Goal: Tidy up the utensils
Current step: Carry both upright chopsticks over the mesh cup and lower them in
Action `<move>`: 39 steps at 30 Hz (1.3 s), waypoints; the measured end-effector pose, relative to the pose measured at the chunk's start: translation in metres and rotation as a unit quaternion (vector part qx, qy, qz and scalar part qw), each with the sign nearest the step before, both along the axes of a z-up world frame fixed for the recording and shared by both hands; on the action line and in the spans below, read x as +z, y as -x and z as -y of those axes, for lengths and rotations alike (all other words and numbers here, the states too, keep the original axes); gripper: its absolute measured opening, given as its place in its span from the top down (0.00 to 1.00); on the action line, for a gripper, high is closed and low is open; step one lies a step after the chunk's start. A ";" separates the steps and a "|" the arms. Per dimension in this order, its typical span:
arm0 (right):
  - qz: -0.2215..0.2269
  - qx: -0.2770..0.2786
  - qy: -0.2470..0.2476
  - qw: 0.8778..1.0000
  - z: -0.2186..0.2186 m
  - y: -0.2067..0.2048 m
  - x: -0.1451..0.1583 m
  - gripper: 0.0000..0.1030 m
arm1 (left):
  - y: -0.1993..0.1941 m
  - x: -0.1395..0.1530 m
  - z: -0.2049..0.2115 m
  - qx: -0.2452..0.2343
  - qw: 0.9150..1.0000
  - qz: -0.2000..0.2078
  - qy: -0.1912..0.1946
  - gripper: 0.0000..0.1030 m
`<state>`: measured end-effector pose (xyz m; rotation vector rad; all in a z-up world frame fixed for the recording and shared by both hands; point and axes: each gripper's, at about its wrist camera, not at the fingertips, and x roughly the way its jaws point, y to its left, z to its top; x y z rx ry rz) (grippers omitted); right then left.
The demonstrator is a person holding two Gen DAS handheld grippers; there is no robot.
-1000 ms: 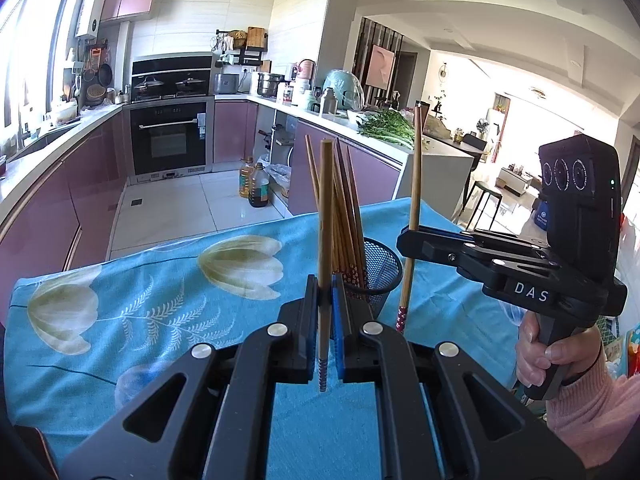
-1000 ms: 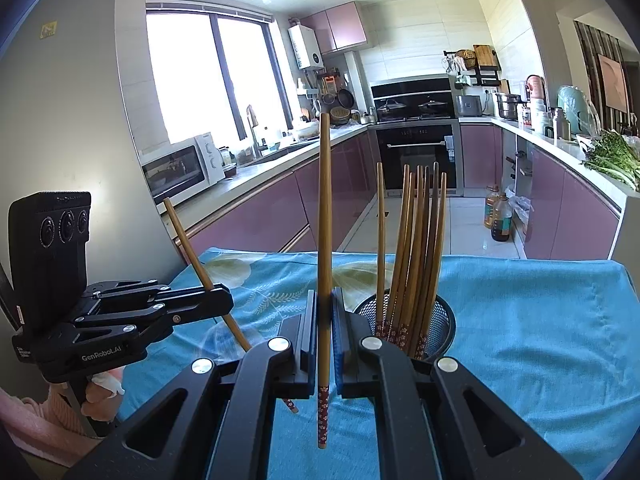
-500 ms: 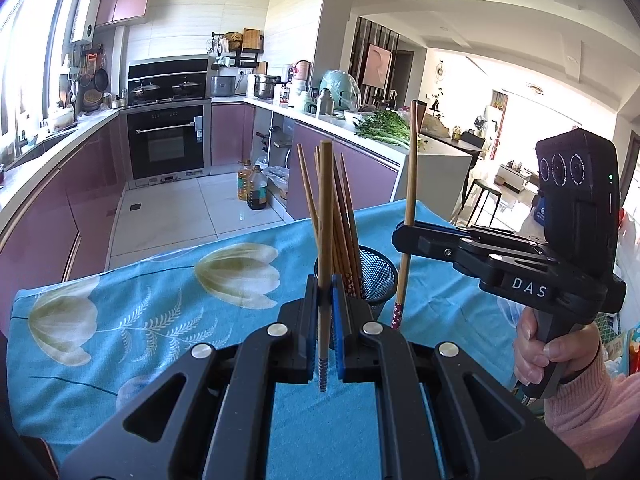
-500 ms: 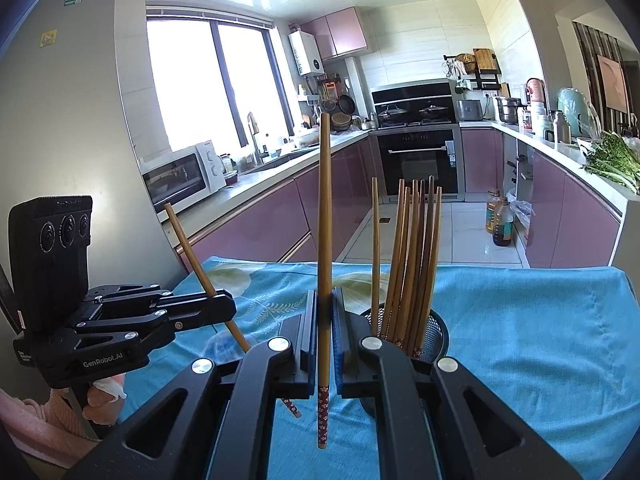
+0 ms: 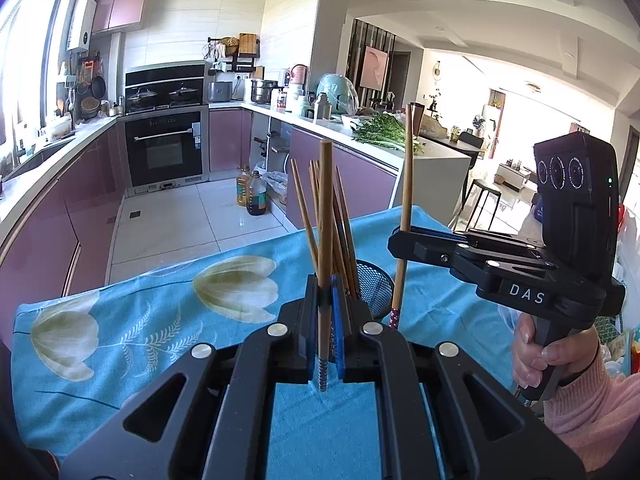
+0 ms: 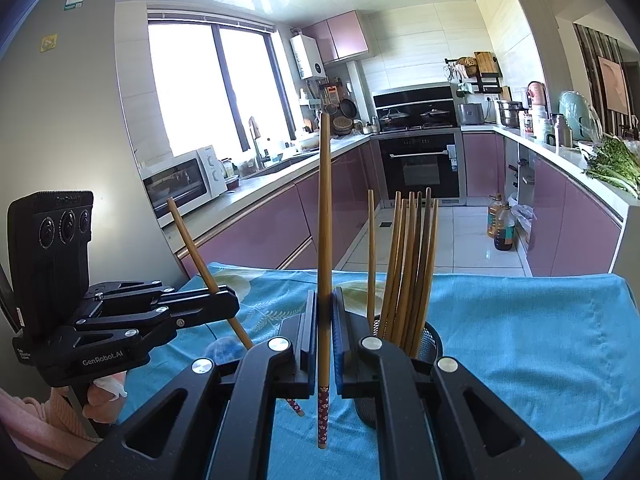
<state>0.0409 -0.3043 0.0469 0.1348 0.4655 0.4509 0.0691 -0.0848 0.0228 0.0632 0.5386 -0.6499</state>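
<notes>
Left gripper (image 5: 325, 320): jaws closed on one wooden chopstick (image 5: 325, 216), pinched between the blue pads. The stick stands near upright in the wrist view, patterned end pointing down just past the pads, plain end up. Seen from the right wrist camera, this same gripper (image 6: 230, 304) carries its stick tilted, top leaning away to the left.

Right gripper (image 6: 325, 332): jaws likewise clamped on a second chopstick (image 6: 324, 240), upright, red patterned tip hanging below the pads. From the left camera it (image 5: 402, 240) sits to the right, a hand (image 5: 548, 356) in a pink knitted sleeve around the handle.

Between and just beyond the two grippers: black mesh holder (image 6: 432, 344) on the table, with a bundle of chopsticks (image 6: 412, 260) standing in it, fanned slightly, patterned ends down. Both held sticks are outside the holder, lower tips above the cloth, one on either side of it.

Table covered by a blue tablecloth (image 5: 120, 320) printed with pale tulips.

Farther out: purple kitchen cabinets, built-in oven (image 5: 166, 148), microwave (image 6: 180, 182) by the window, leafy greens (image 5: 380, 132) on the counter, oil bottles (image 5: 251, 192) on the floor.
</notes>
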 end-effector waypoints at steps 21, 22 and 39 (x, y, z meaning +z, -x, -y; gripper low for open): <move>0.016 0.004 -0.006 1.000 0.005 -0.009 0.014 0.94 | 0.001 0.013 -0.005 -0.010 1.000 0.013 0.013 0.93; 0.016 0.004 -0.007 1.000 0.006 -0.009 0.014 0.94 | 0.002 0.014 -0.005 -0.010 1.000 0.014 0.013 0.93; 0.026 0.002 -0.014 1.000 0.011 -0.016 0.020 0.94 | 0.009 0.038 -0.012 -0.024 0.998 0.036 0.035 0.93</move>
